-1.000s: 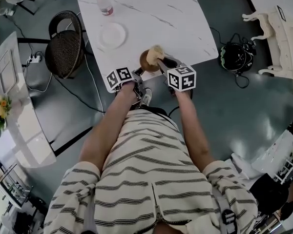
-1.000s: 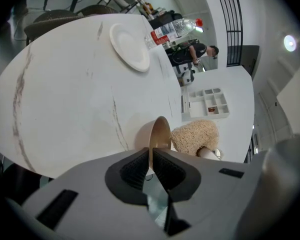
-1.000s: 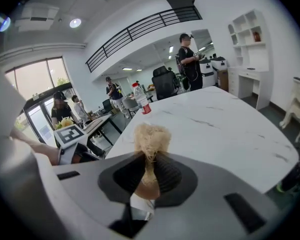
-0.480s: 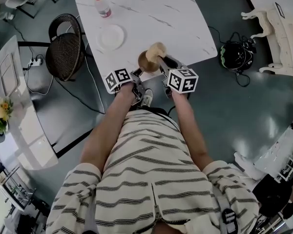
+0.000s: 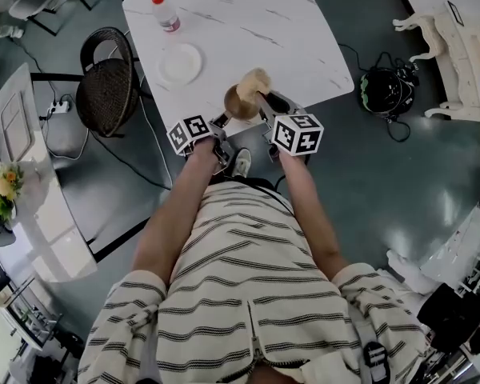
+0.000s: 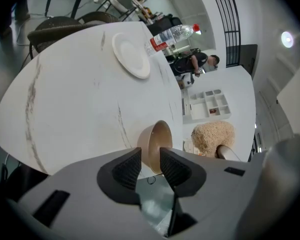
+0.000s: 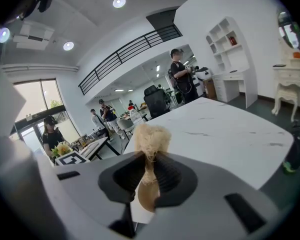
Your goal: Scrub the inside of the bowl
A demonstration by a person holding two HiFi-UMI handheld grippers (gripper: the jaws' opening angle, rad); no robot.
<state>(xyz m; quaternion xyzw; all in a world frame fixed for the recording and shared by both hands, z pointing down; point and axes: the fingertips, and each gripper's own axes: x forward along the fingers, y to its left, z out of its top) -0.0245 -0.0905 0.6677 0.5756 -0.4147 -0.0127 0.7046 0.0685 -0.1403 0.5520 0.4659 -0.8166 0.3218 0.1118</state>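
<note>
A tan bowl (image 5: 238,102) stands tilted on its side at the near edge of the white marble table (image 5: 288,30). My left gripper (image 5: 222,121) is shut on the bowl's rim; in the left gripper view the bowl (image 6: 153,143) opens to the right between the fingers (image 6: 126,168). My right gripper (image 5: 264,100) is shut on a straw-coloured fibrous scrubber (image 5: 254,82). The scrubber's head (image 6: 213,136) hangs just beside the bowl's mouth. In the right gripper view the scrubber (image 7: 151,138) sticks out past the jaws, with the bowl's edge (image 7: 147,198) below it.
A white plate (image 5: 180,62) and a red-capped water bottle (image 5: 165,12) are farther back on the table. A wicker chair (image 5: 108,93) stands left of it. A black bag (image 5: 384,93) lies on the floor to the right. A white side table (image 5: 32,214) carries flowers.
The scrubber has shifted slightly toward the bowl's far rim. Both grippers keep their hold and the bowl stays at the table's edge.
</note>
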